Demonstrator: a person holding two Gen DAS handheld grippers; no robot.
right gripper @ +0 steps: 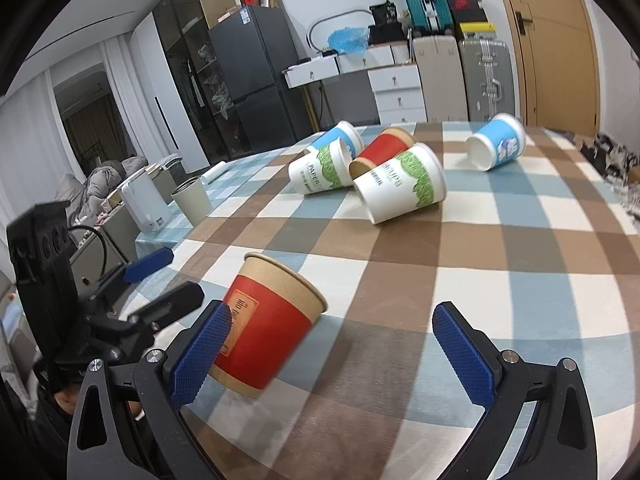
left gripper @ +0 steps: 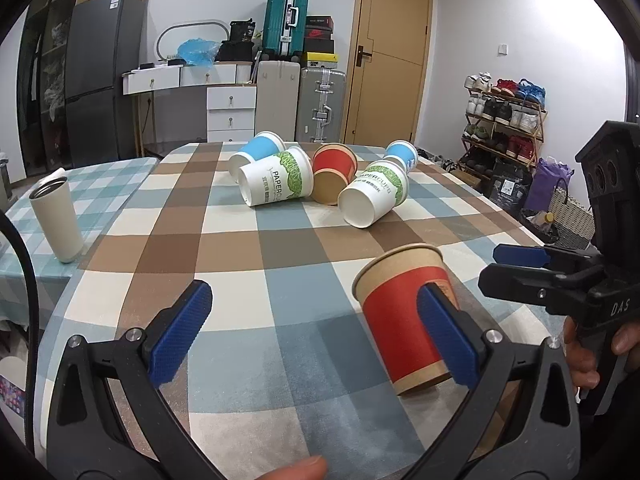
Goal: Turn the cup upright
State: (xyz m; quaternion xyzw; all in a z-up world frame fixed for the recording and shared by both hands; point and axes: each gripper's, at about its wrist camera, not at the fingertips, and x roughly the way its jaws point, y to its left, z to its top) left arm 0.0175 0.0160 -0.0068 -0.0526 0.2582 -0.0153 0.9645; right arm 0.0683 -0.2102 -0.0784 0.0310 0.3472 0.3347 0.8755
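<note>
Red-banded kraft paper cup (left gripper: 404, 316) stands mouth-up on the checked blue, brown and cream tablecloth (left gripper: 256, 248), nearer the cameras than the heap of five tipped cups (left gripper: 320, 178), which lies well beyond it toward the far edge of the cloth. It looks slightly tilted, though the fisheye may account for that; its placing suggests the flip is done for this cup, with the heap left to do.

Left gripper (left gripper: 316, 336) is spread wide and holds nothing; one blue pad (left gripper: 448, 336) sits just beside the red cup's wall, and I cannot tell whether it touches. Right gripper (right gripper: 332, 360) is likewise released and wide, its nearer pad (right gripper: 200, 356) overlapping the cup's side, contact unclear.
</note>
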